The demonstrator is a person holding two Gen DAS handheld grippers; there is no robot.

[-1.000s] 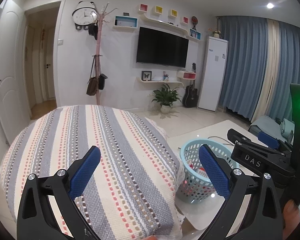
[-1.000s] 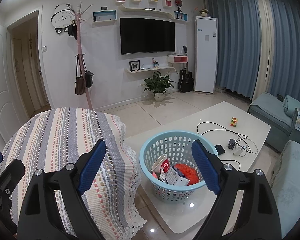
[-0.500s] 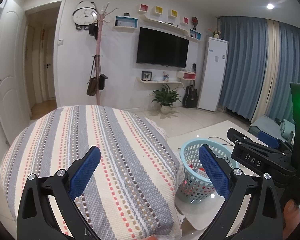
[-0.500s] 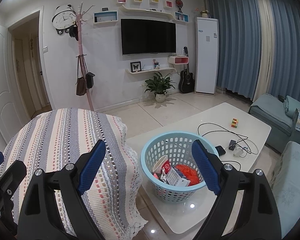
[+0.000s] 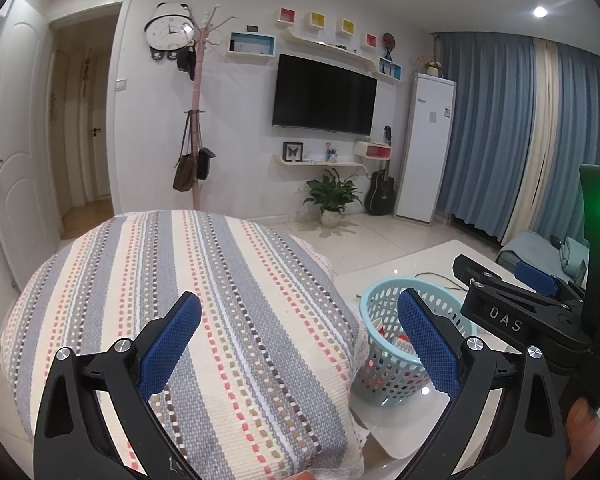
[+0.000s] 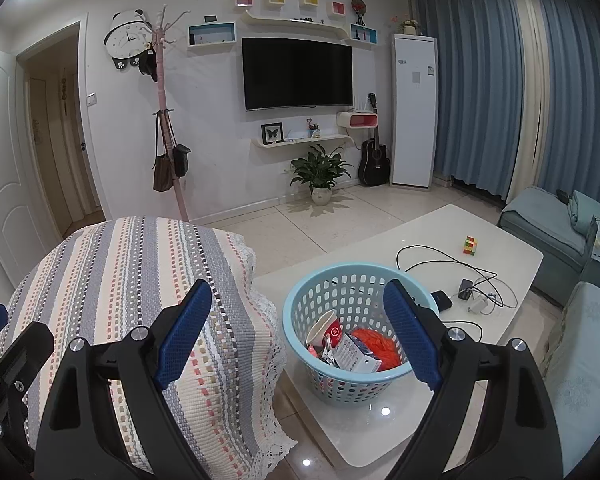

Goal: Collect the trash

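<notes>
Fingers on both tools are spread wide and grasp nothing: the left gripper (image 5: 298, 344) hangs over a striped cover (image 5: 188, 300), the right gripper (image 6: 296, 332) hangs with its right finger above the near rim of the blue basket (image 6: 300, 300). That basket stands on the near corner of the white worktop (image 6: 380, 248), and the collected trash lies inside it: a paper cup (image 6: 323, 327), a printed carton (image 6: 354, 357) and something orange (image 6: 376, 346). From the right gripper the basket lies just ahead and below; from the left it lies off to the right, so the right hand is nearer. Farther along the worktop, well apart from the basket, sit a tangle of cables (image 6: 452, 268) with chargers and a small colour cube (image 6: 471, 245), none plainly trash. No loose litter shows outside the basket, so the collecting looks close to done.
</notes>
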